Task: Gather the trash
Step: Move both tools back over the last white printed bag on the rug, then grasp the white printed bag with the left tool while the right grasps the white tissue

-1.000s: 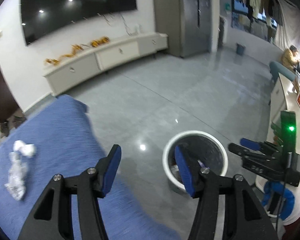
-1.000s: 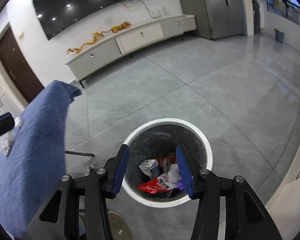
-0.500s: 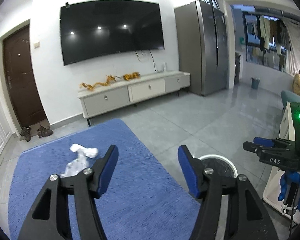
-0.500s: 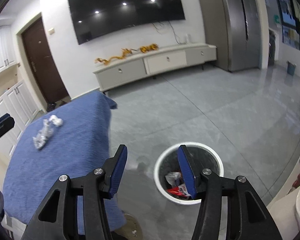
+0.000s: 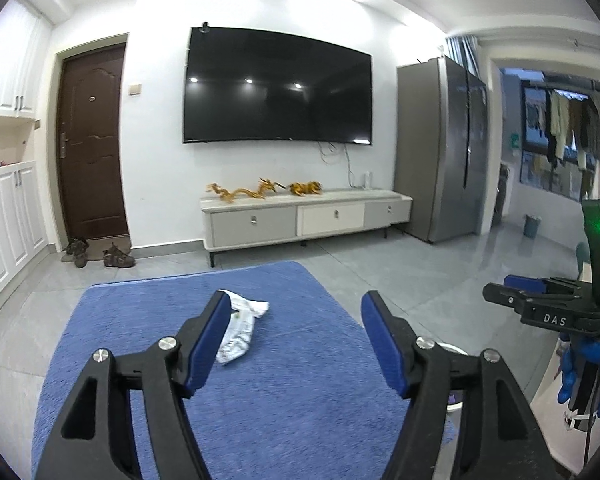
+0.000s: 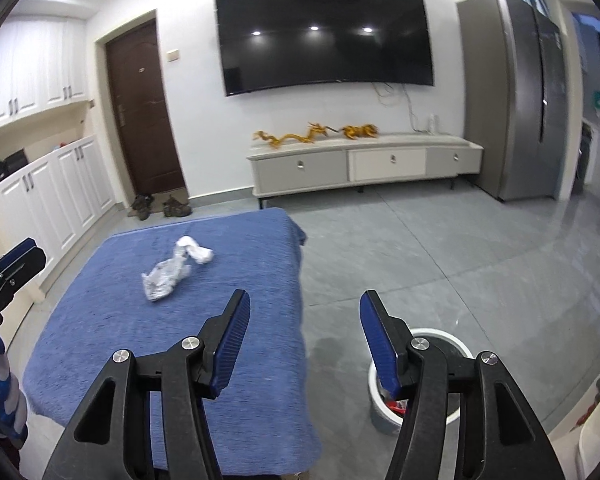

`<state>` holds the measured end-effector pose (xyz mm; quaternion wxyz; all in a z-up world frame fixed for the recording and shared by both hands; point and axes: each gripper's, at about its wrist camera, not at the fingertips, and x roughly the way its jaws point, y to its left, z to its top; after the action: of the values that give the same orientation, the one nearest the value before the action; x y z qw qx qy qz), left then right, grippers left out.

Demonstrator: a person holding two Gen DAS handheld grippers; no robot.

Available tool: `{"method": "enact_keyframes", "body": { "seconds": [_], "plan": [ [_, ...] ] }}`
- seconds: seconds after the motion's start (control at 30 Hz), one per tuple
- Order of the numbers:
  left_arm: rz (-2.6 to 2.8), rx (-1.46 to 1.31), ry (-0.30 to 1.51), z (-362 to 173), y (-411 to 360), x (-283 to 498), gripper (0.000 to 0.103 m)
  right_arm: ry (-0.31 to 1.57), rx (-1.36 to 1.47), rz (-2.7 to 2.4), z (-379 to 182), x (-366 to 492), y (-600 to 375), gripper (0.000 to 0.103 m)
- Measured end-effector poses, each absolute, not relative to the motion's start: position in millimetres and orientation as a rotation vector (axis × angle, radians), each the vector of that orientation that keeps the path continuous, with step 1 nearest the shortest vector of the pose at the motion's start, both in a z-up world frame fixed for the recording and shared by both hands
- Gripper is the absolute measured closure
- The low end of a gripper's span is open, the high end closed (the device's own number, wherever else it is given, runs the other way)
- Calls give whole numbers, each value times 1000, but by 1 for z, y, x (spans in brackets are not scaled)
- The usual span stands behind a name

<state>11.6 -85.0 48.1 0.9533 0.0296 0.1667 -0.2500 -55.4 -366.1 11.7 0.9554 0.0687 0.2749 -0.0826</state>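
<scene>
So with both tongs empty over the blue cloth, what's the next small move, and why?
Probably ease the left tongs forward and down onto the crumpled white wrapper. It lies loose on the blue cloth, the only trash there, just ahead of them; their jaws, which have just been opening, stand apart and hold nothing.

Open blue cloth [image 5: 284,392] around wrapper [image 5: 240,328]

Rough blue cloth [image 6: 228,264] under crinkly shiny wrapper [image 6: 166,276], glossy grey floor tiles [image 6: 440,248], ribbed blue pads [image 6: 232,340].
</scene>
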Motion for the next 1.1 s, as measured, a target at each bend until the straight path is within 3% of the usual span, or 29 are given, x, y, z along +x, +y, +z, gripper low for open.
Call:
{"method": "enact_keyframes", "body": {
  "seconds": [0.27,0.33,0.7,1.1],
  "plan": [
    [-474,-6,339,45,-43,14,32,580,58,-94,28,-38,-313,45],
    [-461,-16,359,39,-31,24,28,593,36,-74,30,-27,-301,44],
    [-415,44,565,-22,23,122,23,699,0,7,13,57,-268,43],
    [-604,74,781,-82,-31,225,23,826,32,27,-29,179,-260,43]
  ]
}}
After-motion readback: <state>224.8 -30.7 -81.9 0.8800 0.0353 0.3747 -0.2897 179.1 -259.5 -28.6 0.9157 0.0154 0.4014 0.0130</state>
